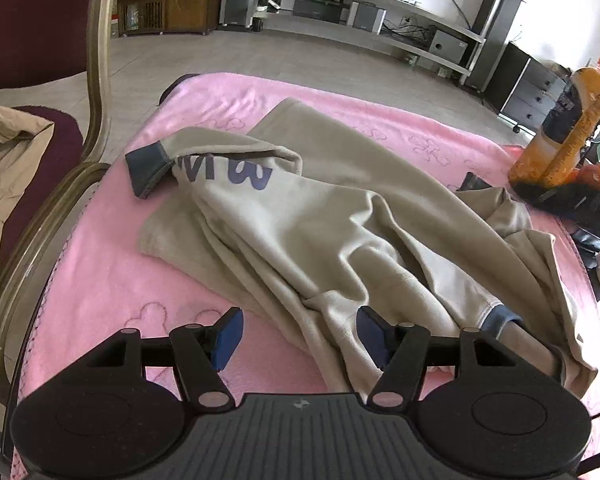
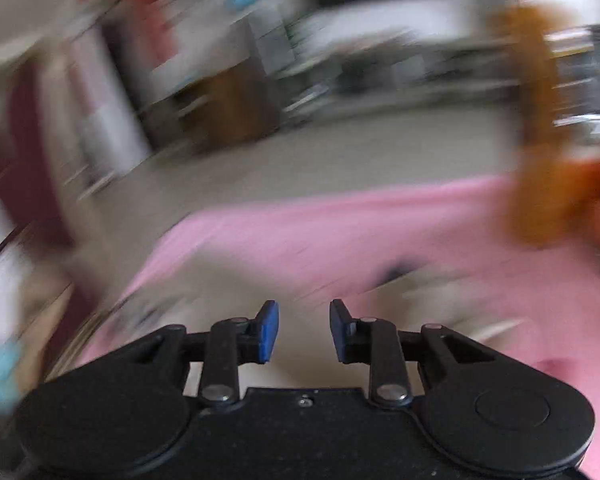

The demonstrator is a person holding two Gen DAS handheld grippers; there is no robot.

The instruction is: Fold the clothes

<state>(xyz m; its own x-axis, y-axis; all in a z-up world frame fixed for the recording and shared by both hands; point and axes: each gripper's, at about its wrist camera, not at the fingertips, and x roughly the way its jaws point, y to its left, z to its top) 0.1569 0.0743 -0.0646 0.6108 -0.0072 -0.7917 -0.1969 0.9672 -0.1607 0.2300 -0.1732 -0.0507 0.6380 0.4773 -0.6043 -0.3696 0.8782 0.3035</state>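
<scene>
A beige sweatshirt (image 1: 340, 220) with blue letters lies crumpled on a pink towel (image 1: 100, 280), one sleeve with a dark cuff (image 1: 146, 172) folded over towards the left. My left gripper (image 1: 300, 336) hovers at the garment's near edge, jaws wide. A fold of the cloth lies beside the right pad (image 1: 370, 334), while the left pad (image 1: 230, 336) is over bare towel. The right wrist view is badly blurred. In it my right gripper (image 2: 304, 332) stands partly open above the beige cloth (image 2: 440, 292), with nothing pinched between its pads.
An orange bottle (image 1: 568, 128) and a dark basket of orange fruit (image 1: 580, 196) stand at the towel's right edge. A gilt-framed maroon chair (image 1: 96, 80) with another beige garment (image 1: 4, 168) is at the left. Beyond lie open floor and shelves.
</scene>
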